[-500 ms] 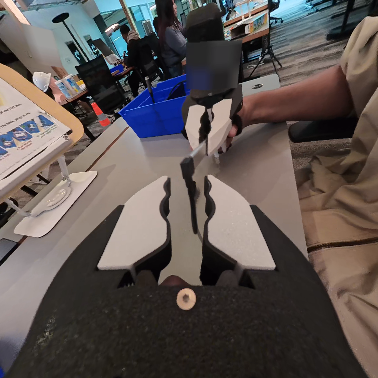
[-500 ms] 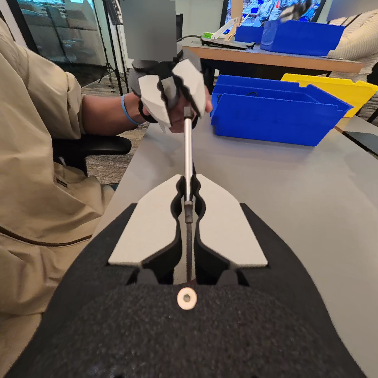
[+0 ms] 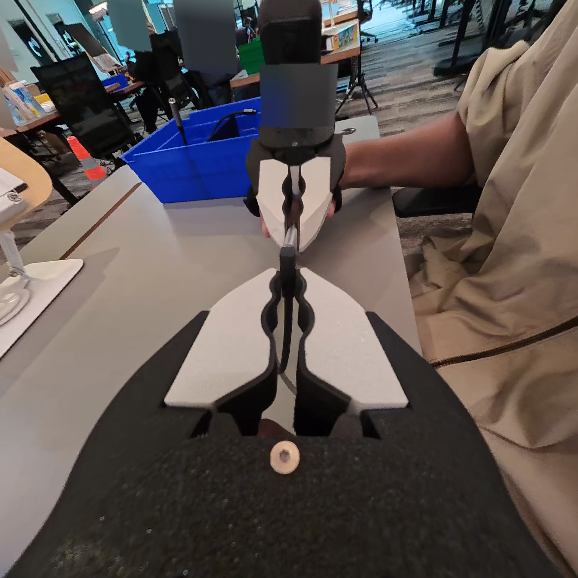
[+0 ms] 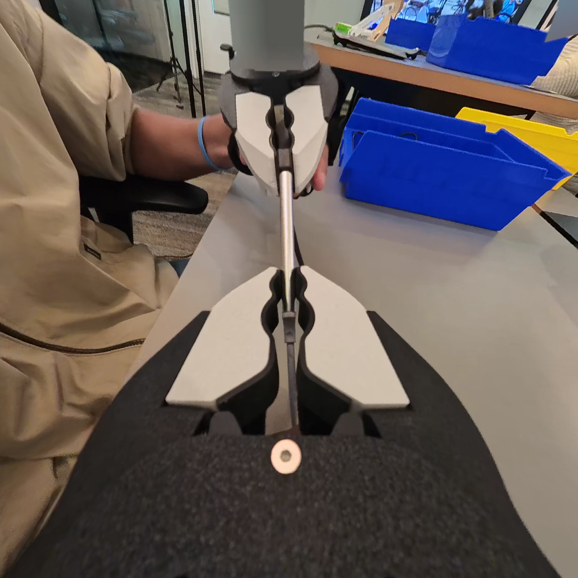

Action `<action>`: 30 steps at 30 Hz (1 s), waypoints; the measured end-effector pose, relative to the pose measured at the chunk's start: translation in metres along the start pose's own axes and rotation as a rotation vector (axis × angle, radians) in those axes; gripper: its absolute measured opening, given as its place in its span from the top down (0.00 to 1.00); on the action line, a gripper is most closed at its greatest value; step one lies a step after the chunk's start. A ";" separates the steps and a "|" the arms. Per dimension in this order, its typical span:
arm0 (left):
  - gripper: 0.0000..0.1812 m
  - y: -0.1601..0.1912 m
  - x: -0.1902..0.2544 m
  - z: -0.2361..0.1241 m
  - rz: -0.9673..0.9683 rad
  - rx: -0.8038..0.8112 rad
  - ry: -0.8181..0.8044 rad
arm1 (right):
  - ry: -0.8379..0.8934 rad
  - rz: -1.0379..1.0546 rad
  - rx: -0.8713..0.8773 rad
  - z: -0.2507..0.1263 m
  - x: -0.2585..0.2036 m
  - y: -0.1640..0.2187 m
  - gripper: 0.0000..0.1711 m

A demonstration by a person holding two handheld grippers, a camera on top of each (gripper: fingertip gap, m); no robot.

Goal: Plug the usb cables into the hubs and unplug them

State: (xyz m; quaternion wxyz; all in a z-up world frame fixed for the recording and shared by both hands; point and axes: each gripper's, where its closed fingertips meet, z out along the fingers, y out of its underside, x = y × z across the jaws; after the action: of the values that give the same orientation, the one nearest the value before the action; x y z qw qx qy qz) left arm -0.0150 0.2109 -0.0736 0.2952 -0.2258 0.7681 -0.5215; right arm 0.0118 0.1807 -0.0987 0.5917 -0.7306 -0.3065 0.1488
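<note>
My left gripper (image 3: 287, 273) is shut on a black USB plug (image 3: 287, 266), and its black cable runs back between the fingers. My right gripper (image 4: 287, 272) is shut on a slim silver hub (image 4: 286, 225), seen edge-on, with the hub's own black cable end (image 4: 289, 325) between the fingers. The two grippers face each other in line above the grey table (image 3: 156, 250). The plug meets the far end of the hub (image 3: 291, 233). The right gripper (image 3: 289, 242) shows opposite in the left wrist view. The left gripper (image 4: 285, 187) with the plug (image 4: 284, 156) shows opposite in the right wrist view.
A blue bin (image 3: 194, 169) with a cable in it stands on the far part of the table and also shows in the right wrist view (image 4: 438, 178), with a yellow bin (image 4: 531, 134) behind it. A white stand base (image 3: 37, 291) lies at the left. The person's beige jacket (image 3: 500, 250) borders the table's edge. The tips of one gripper are about 6 centimeters away from the tips of the other.
My left gripper was open with the plug loose between its fingers; it has closed on the plug. Both grippers have drawn nearer and lined up end to end.
</note>
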 end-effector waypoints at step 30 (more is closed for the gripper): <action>0.95 -0.007 -0.001 0.000 0.127 0.009 -0.140 | 0.213 -0.299 -0.158 0.007 0.006 -0.005 0.96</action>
State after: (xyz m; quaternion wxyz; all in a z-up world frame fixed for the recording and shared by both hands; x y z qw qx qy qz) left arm -0.0141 0.2091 -0.0667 0.3817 -0.2114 0.7559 -0.4881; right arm 0.0114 0.1904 -0.0951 0.5769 -0.7329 -0.3580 -0.0433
